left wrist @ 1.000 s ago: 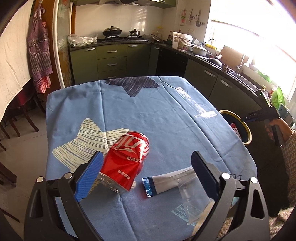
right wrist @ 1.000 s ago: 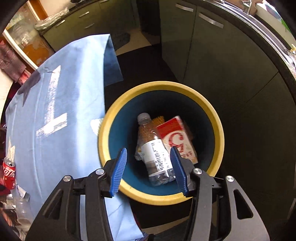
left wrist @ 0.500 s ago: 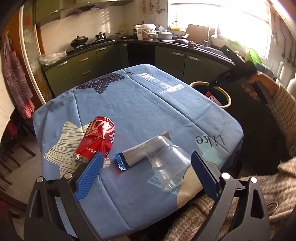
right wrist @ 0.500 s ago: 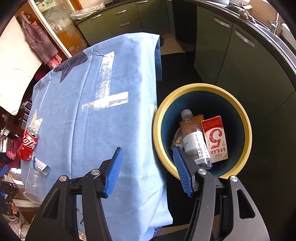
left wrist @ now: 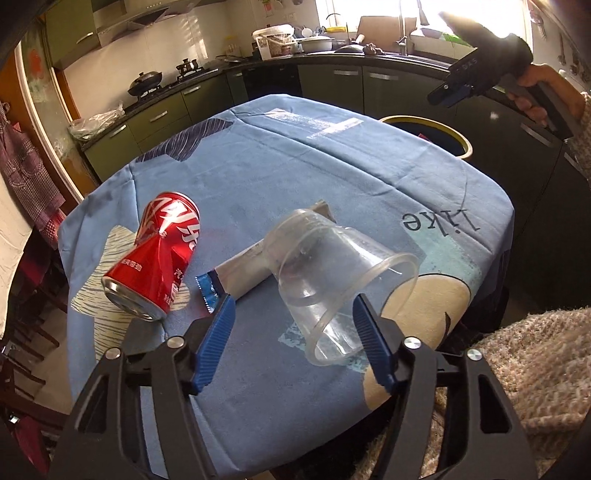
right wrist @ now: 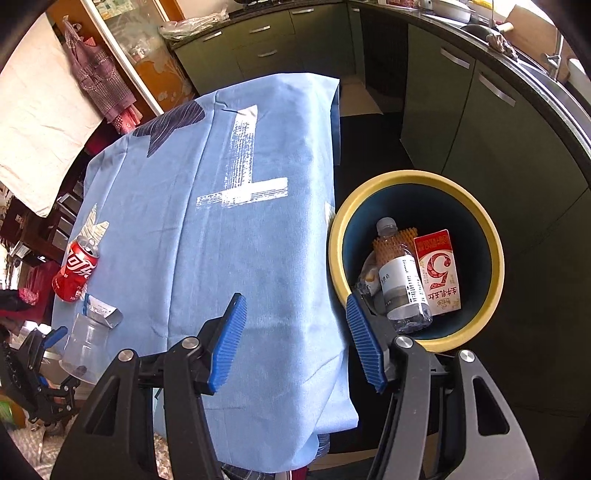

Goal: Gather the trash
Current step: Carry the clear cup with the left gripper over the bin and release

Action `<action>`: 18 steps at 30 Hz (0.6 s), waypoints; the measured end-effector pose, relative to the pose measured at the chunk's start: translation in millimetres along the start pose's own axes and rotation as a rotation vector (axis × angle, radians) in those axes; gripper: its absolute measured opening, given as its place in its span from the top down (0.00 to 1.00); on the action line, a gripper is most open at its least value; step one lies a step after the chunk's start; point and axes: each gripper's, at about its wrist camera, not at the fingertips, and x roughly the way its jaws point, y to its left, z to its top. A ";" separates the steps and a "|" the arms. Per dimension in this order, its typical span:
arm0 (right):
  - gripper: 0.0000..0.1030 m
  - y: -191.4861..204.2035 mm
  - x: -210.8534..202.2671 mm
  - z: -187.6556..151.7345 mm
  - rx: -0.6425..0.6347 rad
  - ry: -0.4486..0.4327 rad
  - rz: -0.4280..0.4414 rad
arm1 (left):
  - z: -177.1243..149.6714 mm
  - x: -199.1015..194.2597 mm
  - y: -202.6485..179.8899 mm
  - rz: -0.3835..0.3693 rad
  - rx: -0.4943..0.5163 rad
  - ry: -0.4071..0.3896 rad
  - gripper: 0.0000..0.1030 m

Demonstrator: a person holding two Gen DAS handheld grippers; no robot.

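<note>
Now:
left gripper (left wrist: 291, 334): jaws wide, straddling clear cup (left wrist: 332, 280)
right gripper (right wrist: 295, 338): jaws spread, empty, beside bin (right wrist: 496, 258)

Home kitchen: stove (left wrist: 168, 79), green cabinets (left wrist: 162, 118), sink (left wrist: 417, 35).

Kitchen: dark green cabinets (left wrist: 159, 118) under a black counter (left wrist: 332, 59), stove with pots (left wrist: 146, 79), bright window (left wrist: 424, 14), white tiled wall (left wrist: 122, 62), dark floor (right wrist: 373, 147).
</note>
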 end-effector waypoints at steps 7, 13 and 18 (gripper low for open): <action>0.45 -5.5 1.1 -5.6 0.011 0.003 0.013 | -0.8 17.7 1.7 -0.062 -0.023 0.029 0.89; 0.45 -11.7 5.3 -11.2 0.024 0.006 0.032 | 9.1 3.7 5.8 -0.129 -0.053 -0.005 0.94; 0.45 -20.4 -1.5 -20.1 0.044 -0.015 0.047 | 31.9 -7.7 5.6 -0.166 -0.043 -0.034 0.94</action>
